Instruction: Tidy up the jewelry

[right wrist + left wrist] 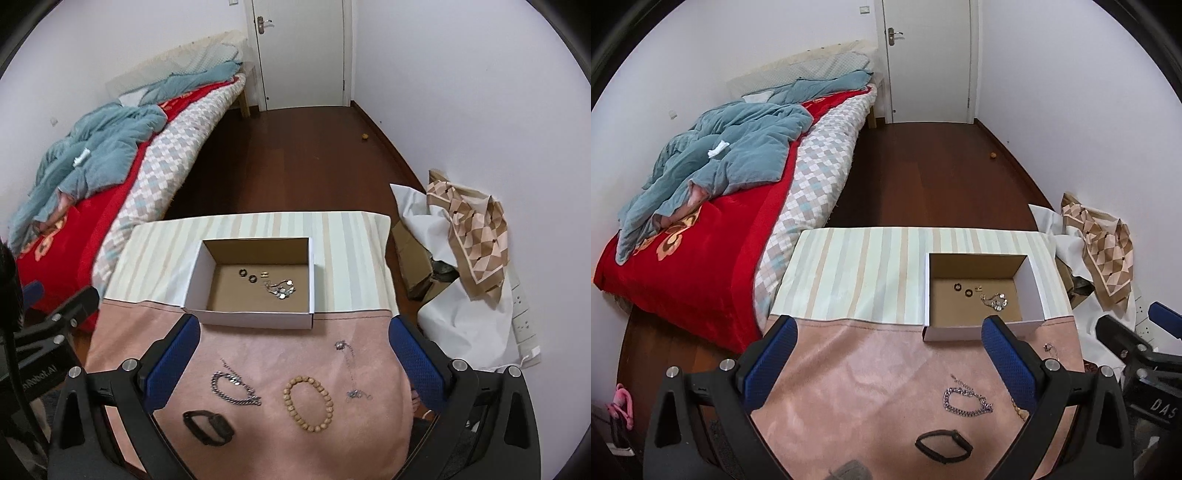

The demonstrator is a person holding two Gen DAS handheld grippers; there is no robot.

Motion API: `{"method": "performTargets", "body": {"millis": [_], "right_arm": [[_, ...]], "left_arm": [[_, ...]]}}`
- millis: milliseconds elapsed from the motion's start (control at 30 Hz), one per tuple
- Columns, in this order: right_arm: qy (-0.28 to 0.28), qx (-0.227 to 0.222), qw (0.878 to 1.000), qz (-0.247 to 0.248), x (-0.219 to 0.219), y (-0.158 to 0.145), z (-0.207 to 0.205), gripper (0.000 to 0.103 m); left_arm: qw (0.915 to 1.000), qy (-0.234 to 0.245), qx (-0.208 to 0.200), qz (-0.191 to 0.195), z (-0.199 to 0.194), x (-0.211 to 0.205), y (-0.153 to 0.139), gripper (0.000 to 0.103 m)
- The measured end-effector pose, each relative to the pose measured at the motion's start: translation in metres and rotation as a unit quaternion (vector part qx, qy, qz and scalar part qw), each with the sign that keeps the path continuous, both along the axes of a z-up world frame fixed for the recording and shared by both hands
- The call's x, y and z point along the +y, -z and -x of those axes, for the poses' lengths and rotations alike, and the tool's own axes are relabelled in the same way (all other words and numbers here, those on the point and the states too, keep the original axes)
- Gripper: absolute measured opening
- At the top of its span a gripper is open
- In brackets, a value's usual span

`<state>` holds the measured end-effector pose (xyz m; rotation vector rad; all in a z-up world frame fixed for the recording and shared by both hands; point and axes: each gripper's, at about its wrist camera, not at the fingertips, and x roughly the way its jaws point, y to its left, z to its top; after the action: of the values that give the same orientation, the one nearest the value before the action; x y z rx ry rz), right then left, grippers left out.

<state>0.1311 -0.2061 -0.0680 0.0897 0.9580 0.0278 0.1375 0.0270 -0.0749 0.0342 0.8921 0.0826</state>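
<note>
1. Nearest the lenses, both claws stand wide open with nothing between the blue pads: the left gripper (888, 328) and the right gripper (293, 326) hang above the pink cloth (288, 343), tilted down at it.
2. Just under them, close to the near edge of the cloth, lies a black band (208, 427), flat and closed in a loop.
3. Beside it, a little further in, a silver chain (234, 387) sprawls in a loose curl, its tail trailing toward the box.
4. To the right of the chain sits a bead bracelet (308, 403), a neat round ring of wooden beads, apart from its neighbours.
5. Toward the right edge of the cloth a thin necklace (349, 369) runs in a line with a small cluster at each end.
6. These four pieces are spread out singly, I would judge so that each can be pinched up without dragging another along.
7. Behind them, where the pink cloth meets the striped cloth (351, 258), stands the box (255, 319), open at the top, its near wall facing the claws.
8. On its floor I see two dark rings (247, 275), a small gold piece (265, 274) and a silvery tangle (282, 290), all gathered toward the middle and the right.
9. So the sorting looks partly done: some pieces are in, four wait outside, and neither claw holds anything yet.
10. With jaws this wide, the bead bracelet or the band looks the easiest next pick.
</note>
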Motion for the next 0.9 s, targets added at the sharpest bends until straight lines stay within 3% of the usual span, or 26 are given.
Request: {"method": "performTargets", "body": {"millis": [133, 500, 700, 900], "right_arm": [[0.037, 0.023, 0.999, -0.018, -0.026, 0.024, 0.006, 0.103], [0.119, 0.145, 0.98, -0.072, -0.105, 0.144, 0.025, 0.102], [0.101, 0.154, 0.98, -0.079, -0.1, 0.184, 0.023, 0.075], [0.052, 0.121, 0.989, -0.067, -0.076, 0.189, -0.006, 0.073]], "left_arm": [[0.9999, 0.001, 0.009, -0.007, 0.003, -0.007, 0.016, 0.102], [0.9923, 0.016, 0.113, -0.046, -0.008, -0.034, 0.109, 0.102], [0.9858, 0.023, 0.153, -0.064, -0.007, -0.042, 0.144, 0.102], [0.9836, 0.016, 0.163, -0.075, -0.016, -0.038, 0.153, 0.102]]}}
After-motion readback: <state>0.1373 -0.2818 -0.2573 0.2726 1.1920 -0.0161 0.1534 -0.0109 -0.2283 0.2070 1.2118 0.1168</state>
